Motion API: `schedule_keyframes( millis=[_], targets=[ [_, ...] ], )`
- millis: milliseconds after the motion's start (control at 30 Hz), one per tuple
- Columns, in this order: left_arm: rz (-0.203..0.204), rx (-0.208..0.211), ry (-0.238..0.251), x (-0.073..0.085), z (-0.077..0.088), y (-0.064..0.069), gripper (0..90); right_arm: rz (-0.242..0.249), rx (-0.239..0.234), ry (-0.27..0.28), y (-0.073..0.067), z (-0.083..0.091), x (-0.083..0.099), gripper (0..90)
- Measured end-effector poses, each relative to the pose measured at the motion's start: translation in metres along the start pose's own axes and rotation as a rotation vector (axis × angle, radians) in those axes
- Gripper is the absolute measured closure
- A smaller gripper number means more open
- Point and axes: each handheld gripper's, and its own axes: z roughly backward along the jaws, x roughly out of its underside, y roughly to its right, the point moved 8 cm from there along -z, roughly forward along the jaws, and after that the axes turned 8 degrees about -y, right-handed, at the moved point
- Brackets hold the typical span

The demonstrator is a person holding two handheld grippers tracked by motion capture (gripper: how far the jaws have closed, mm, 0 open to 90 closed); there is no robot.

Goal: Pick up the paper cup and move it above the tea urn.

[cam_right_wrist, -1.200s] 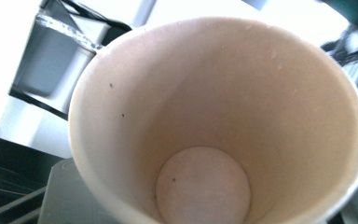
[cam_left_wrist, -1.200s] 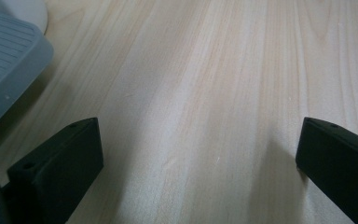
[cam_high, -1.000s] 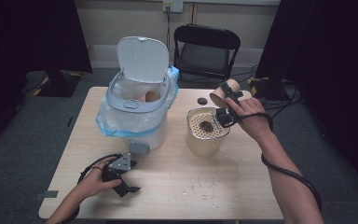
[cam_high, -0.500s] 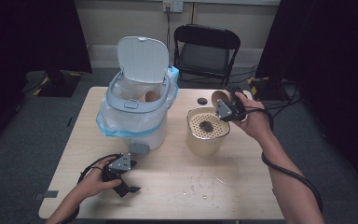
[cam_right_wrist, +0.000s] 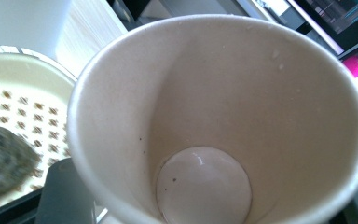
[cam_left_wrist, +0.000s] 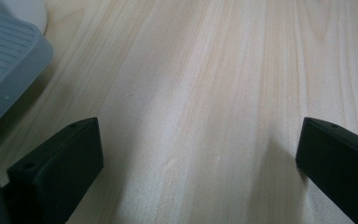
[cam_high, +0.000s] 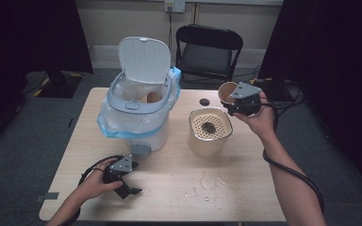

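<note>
Table [cam_high: 169, 188] scene: cup [cam_right_wrist: 223, 116] hides right tool [cam_high: 231, 101].

The front half of the table [cam_high: 179, 193] lies open. Farther back the white bin [cam_high: 139, 117] and the beige strainer pot [cam_high: 210, 132] block the way, with a passable gap between them.

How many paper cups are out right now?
2: one cup in the right tongs beside the strainer pot; another in the bin. More may be hidden there.
</note>
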Motion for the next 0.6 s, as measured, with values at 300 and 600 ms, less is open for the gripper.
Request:
schedule_keyframes(
  millis=[300,600],
  targets=[
    [0.001,0.001,0.004,-0.0002,-0.0003,0.0001,0.0,-0.051,-0.048,-0.007,-0.0033,-0.0003,0.0021,30.1],
    [-0.001,-0.001,0.005,-0.0003,-0.0002,0.0,0.0,-0.092,-0.097,0.008,-0.008,0.0006,-0.0036,29.7]
  ],
)
